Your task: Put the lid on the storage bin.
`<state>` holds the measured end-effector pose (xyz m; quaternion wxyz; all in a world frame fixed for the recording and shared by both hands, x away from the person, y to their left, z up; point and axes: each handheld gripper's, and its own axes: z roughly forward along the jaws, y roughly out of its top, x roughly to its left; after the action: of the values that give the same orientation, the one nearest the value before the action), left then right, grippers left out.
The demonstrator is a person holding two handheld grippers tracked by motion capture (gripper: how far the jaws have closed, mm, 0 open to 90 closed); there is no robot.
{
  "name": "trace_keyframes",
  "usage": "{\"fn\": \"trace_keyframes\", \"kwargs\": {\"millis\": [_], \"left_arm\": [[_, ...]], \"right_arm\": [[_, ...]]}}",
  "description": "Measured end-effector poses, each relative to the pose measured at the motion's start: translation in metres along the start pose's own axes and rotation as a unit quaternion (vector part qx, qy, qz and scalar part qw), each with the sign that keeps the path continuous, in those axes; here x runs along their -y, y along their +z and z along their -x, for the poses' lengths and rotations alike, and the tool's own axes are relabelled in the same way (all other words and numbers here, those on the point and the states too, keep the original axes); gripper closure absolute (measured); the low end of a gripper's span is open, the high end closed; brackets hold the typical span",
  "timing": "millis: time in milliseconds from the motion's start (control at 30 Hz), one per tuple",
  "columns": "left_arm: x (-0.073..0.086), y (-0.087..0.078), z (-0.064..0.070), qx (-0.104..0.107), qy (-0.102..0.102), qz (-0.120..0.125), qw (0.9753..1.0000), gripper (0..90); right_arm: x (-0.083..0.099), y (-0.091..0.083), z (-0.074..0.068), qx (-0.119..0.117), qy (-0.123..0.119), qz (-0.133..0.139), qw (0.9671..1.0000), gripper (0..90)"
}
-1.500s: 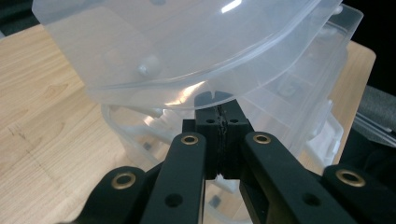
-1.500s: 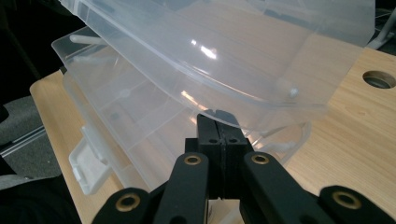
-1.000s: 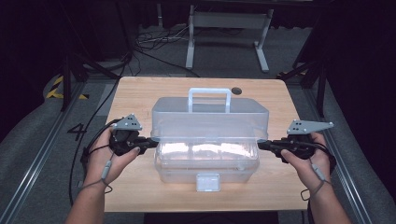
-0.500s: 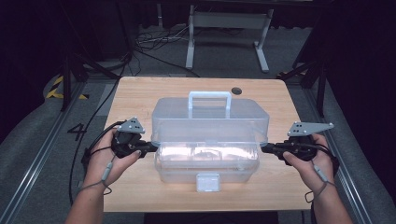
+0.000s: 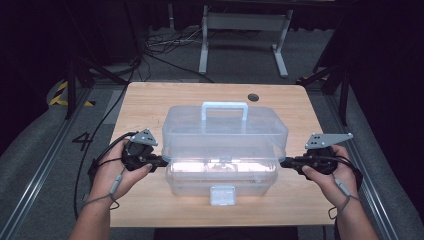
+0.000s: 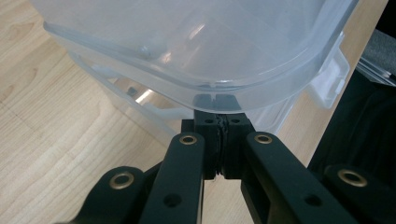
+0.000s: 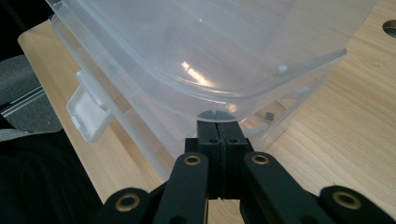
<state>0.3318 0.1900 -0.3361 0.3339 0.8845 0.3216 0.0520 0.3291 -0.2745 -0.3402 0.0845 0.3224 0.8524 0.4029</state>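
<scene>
clear plastic: storage box [image 5: 223,150], lid [image 5: 225,126] lifting off the base [image 5: 222,176], sitting mid-table, spanning between both sets of fingers
lid edge: resting over left fingertips [image 6: 217,101] and right fingertips [image 7: 217,115], tips poking under the rim
left gripper [image 5: 161,163]: jaws pressing together, nothing between, touching box's left end
right gripper [image 5: 286,162]: jaws pressing together, touching box's right end
latch [image 5: 222,195]: hanging at front, between the two grippers
handle [image 5: 224,108]: on top, beyond the fingers
table [image 5: 150,100]: light wood, lying under the box
</scene>
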Motion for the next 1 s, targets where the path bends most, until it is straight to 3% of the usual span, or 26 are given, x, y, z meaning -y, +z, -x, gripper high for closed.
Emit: {"fn": "trace_keyframes", "kwargs": {"millis": [733, 1000], "left_arm": [[0.0016, 0.0029, 0.0021, 0.003, 0.005, -0.044, 0.9990, 88.0], [0.0034, 0.0048, 0.0024, 0.014, 0.003, -0.059, 0.9981, 87.4]], "right_arm": [[0.0042, 0.0031, 0.0001, -0.002, -0.008, -0.033, 0.9994, 90.0], [0.0061, 0.0057, -0.0006, -0.004, -0.011, -0.049, 0.9987, 90.0]]}}
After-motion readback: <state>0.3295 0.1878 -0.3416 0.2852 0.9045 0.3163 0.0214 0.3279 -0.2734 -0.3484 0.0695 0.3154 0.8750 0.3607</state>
